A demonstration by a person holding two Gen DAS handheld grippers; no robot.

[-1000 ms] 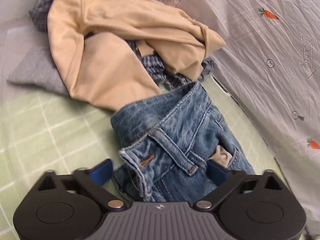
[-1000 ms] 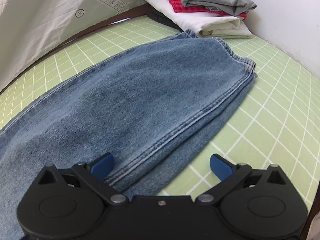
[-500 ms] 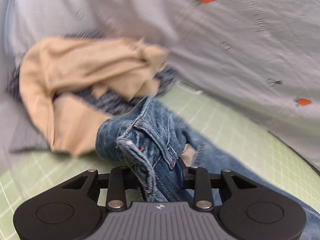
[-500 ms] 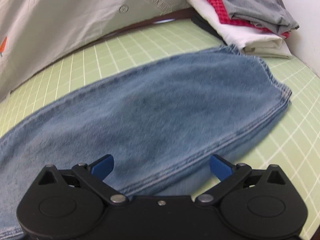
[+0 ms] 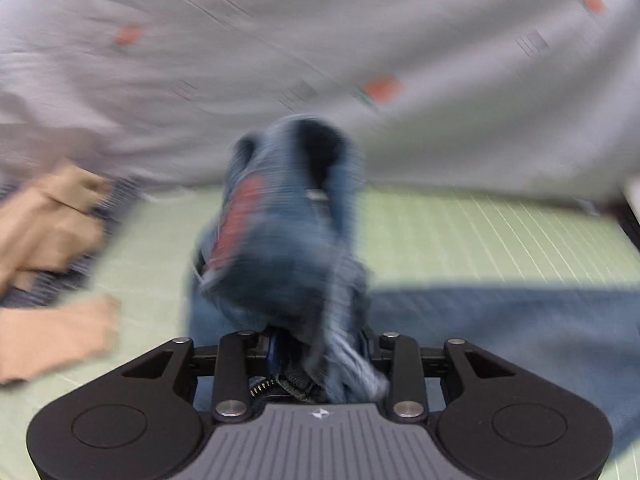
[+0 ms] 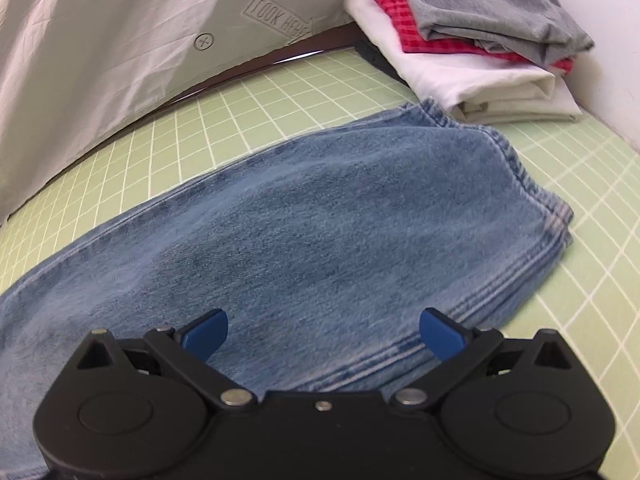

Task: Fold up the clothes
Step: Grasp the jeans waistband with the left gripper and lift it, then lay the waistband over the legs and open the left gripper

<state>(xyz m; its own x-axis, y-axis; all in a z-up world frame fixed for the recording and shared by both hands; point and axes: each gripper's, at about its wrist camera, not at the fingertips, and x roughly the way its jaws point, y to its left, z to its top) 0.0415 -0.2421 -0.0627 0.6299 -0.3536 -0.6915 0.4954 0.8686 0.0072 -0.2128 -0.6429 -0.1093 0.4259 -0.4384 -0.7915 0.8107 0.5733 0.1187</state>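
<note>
Left claw (image 5: 316,354): clenched on the bunched waist end of the blue denim jeans (image 5: 288,240), which rise in a blurred lump straight ahead of it, above the surface.
Jeans, left view: the rest of the denim runs off flat to the right over the green mat with a white grid (image 5: 460,240).
Right claw (image 6: 322,330): released, its blue-tipped fingers (image 6: 206,330) spread wide and hovering over the leg part of the jeans (image 6: 320,232); whether they touch the cloth cannot be told.
Jeans, right view: legs lie flat and doubled on the green mat (image 6: 580,300), hems pointing toward the far right.
Folded stack (image 6: 472,48): grey garment on top, red checked one under it, white one at the bottom, just beyond the hems.
Unfolded heap (image 5: 44,216): tan cloth over dark checked fabric, blurred, on the left side of the mat.
Backdrop: pale grey printed sheet (image 5: 320,60) behind the mat, with orange marks smeared by motion.
</note>
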